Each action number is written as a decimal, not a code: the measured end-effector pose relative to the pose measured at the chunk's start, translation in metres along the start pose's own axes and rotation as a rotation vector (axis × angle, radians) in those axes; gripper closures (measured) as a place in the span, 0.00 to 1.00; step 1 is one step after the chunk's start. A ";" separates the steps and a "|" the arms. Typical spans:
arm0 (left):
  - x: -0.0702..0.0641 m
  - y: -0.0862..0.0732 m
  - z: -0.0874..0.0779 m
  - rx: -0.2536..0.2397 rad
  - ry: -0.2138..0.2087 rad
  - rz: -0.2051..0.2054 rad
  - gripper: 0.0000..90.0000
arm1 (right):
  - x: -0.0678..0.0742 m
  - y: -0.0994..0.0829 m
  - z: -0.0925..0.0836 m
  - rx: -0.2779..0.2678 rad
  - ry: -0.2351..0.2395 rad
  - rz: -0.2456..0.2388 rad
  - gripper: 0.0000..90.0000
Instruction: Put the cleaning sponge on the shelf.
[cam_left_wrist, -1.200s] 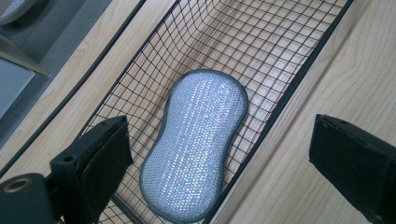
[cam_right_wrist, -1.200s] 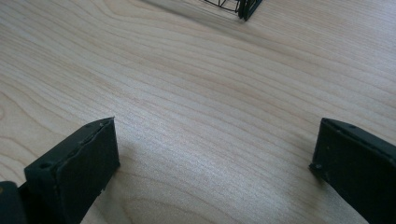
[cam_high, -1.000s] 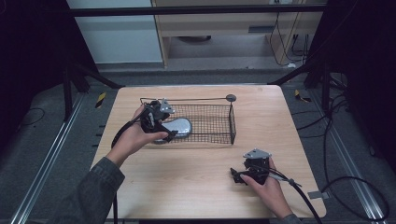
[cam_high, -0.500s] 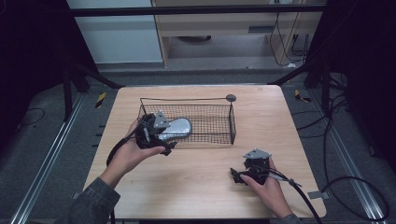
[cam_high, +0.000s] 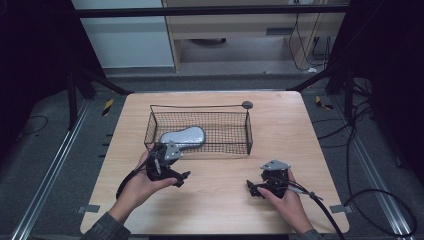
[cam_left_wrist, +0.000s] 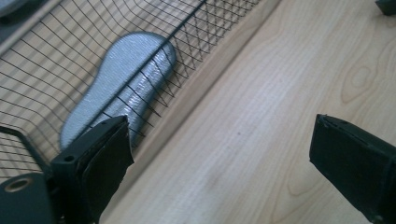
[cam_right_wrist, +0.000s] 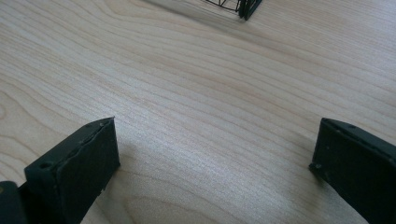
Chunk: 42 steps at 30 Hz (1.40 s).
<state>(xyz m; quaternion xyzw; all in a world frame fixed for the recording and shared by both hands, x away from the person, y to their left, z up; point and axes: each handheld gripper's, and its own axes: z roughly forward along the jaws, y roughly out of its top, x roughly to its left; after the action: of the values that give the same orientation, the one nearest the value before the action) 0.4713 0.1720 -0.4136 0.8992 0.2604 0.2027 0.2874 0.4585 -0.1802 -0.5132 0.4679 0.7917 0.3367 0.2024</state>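
— Starting nearest the person: what lay at the front of the table (cam_high: 215, 200)?

— Item one, right gripper (cam_high: 256, 189), held in the right hand (cam_high: 285, 200) on the near right of the wooden top. Jaws stood wide apart with nothing between them; bare wood showed in the gap in the right gripper view. Grey three-cornered plate (cam_high: 275, 164) on top, cable (cam_high: 320, 207) trailing off toward the near edge.

— And the other one?

— Item two, left gripper (cam_high: 181, 177), held in the left hand (cam_high: 137, 185) on the near left, just in front of the basket's near left corner. Jaws likewise spread wide and holding nothing; the left gripper view showed bare wood between them.

— Next back?

— Item three, black wire-mesh basket (cam_high: 235, 132), rectangular, long side running left to right across the table's middle. A thin wire handle rose along its far rim.

— Contents?

— Item four, grey insole-shaped pad (cam_high: 182, 136), lying flat on the basket floor in the left half, against the near wall. Long axis ran roughly left to right, tilted slightly; the broader rounded end pointed right, the narrower end left, toward the left gripper. Textured grey surface seen through the mesh in the left gripper view (cam_left_wrist: 116, 84).

— Anything farther?

— Item five, small dark round disc (cam_high: 247, 104) on the table just beyond the basket's far right corner.
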 end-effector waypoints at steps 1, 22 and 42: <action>-0.001 -0.003 0.001 0.003 0.000 0.000 0.06 | 0.000 0.000 0.000 0.000 0.000 0.000 0.01; 0.011 -0.076 0.015 0.052 0.066 -0.150 0.06 | 0.000 0.000 0.000 0.000 0.002 0.001 0.01; 0.046 -0.112 0.024 0.030 0.115 -0.276 0.05 | 0.000 0.000 0.000 -0.001 0.002 -0.001 0.01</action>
<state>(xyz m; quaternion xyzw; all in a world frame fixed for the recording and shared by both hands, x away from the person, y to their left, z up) 0.4806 0.2677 -0.4919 0.8459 0.4006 0.2086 0.2835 0.4581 -0.1801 -0.5133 0.4669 0.7920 0.3375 0.2021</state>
